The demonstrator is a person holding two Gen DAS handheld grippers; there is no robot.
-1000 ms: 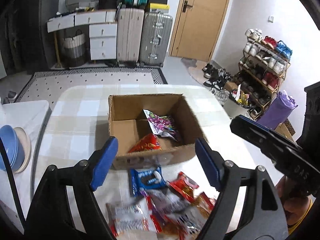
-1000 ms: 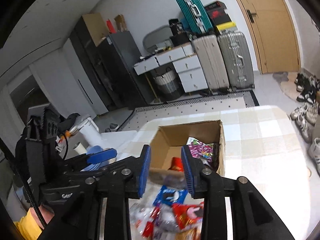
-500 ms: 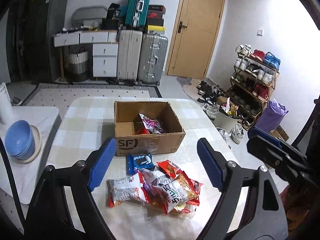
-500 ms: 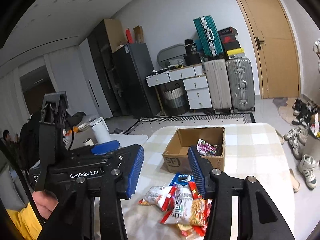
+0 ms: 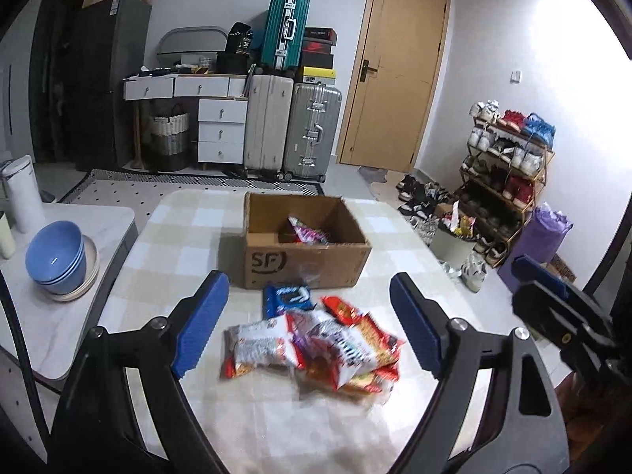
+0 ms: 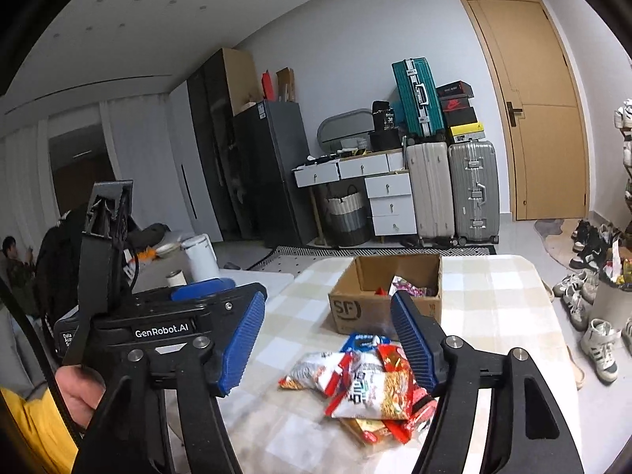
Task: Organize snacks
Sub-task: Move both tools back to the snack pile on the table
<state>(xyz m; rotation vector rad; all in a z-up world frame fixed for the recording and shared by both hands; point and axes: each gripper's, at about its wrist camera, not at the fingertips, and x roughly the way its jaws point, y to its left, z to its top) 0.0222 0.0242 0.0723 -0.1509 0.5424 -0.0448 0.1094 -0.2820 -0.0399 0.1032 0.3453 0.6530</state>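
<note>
- Hovering over the checked table (image 5: 189, 237): two grippers, both empty.
- Left gripper (image 5: 308, 326): jaws wide apart, nothing between the pads; snack pile (image 5: 316, 345) lies on the table below it.
- Right gripper (image 6: 330, 341): jaws opening, nothing gripped between them.
- One cardboard box (image 5: 304, 254), open top, stands just behind the pile; one purple packet (image 5: 306, 233) and something red show inside.
- One blue cookie pack (image 5: 288, 298) lies nearest the box; other packets overlap, exact count unclear.
- Stack of blue bowls (image 5: 57, 254) on one side table, number uncertain.
</note>
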